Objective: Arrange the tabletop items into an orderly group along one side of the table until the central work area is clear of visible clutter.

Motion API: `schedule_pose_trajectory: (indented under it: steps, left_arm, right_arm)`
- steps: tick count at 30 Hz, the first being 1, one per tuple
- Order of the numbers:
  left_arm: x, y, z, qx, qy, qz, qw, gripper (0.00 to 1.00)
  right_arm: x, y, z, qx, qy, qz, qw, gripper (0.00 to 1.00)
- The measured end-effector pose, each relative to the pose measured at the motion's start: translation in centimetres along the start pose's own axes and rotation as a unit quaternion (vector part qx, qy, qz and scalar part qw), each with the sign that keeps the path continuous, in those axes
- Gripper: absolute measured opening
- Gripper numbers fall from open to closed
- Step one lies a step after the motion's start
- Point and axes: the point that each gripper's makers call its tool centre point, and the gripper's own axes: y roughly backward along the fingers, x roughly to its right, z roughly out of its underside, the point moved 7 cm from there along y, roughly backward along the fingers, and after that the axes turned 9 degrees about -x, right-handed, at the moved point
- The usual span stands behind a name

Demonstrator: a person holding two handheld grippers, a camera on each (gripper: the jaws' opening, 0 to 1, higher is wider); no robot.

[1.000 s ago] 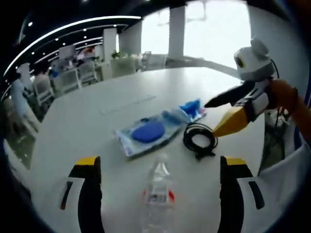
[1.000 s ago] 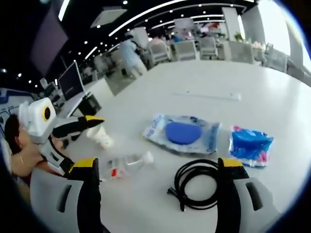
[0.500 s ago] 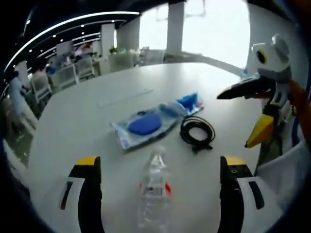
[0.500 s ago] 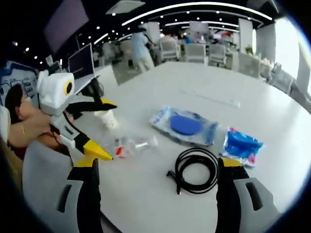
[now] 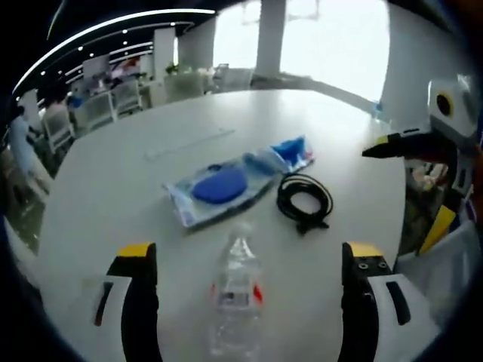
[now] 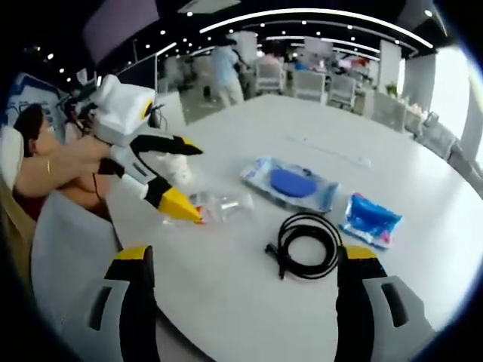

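The white worktop (image 6: 226,302) carries four loose things, and the coiled black cable (image 6: 306,245) serves as the landmark. In the right gripper view, a clear plastic bottle (image 6: 219,205) lies on its side well to the left of the cable. A flat clear packet with a blue disc inside (image 6: 290,183) lies just beyond the cable. A smaller blue packet (image 6: 370,219) lies near the cable's right side. In the left gripper view the same bottle (image 5: 236,290) lies nearest the camera, with the cable (image 5: 303,200) beyond it to the right.

The left hand-held gripper (image 5: 245,302) has its jaws wide apart and holds nothing; the bottle lies between the jaw lines but untouched. It shows again in the right gripper view (image 6: 181,177), hovering above the bottle with jaws parted. The right hand-held gripper (image 6: 241,302) is also spread wide and empty, and hangs short of the cable.

I judge that the sorting has barely begun: everything sits in the middle. The step in hand looks like the approach to the bottle. The next move calls for lowering the left jaws around the bottle's body and closing gently, since it may roll or crumple.
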Motion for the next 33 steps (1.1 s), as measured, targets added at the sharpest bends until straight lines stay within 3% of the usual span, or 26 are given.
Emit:
schedule_pose_trajectory:
  steps: [12,17,22,28,33]
  left_arm:
    - [-0.3,-1.5,-0.2,-0.037,0.017,0.013,0.9991,0.93]
    - [-0.3,-2.4,-0.6,-0.068,0.037,0.039,0.9962,0.86]
    - [-0.5,-3.2,-1.2,-0.082,0.027,0.038,0.9955,0.80]
    - [-1.1,-4.5,-1.5,-0.108,0.043,0.046,0.9921,0.70]
    - [-1.1,-5.4,-1.6,-0.120,0.078,0.056,0.9880,0.63]
  right_arm:
    - [-1.1,0.0,2.7,-0.020,-0.011,-0.005,0.9997,1.00]
    - [-1.7,-0.1,3.4,-0.023,-0.021,-0.009,0.9995,0.99]
    - [-2.1,-0.3,3.9,-0.025,-0.026,-0.013,0.9993,0.99]
    - [-2.3,-0.4,4.3,-0.021,-0.040,-0.014,0.9989,0.99]
    - [-2.5,-0.5,5.1,-0.023,-0.048,-0.009,0.9986,0.99]
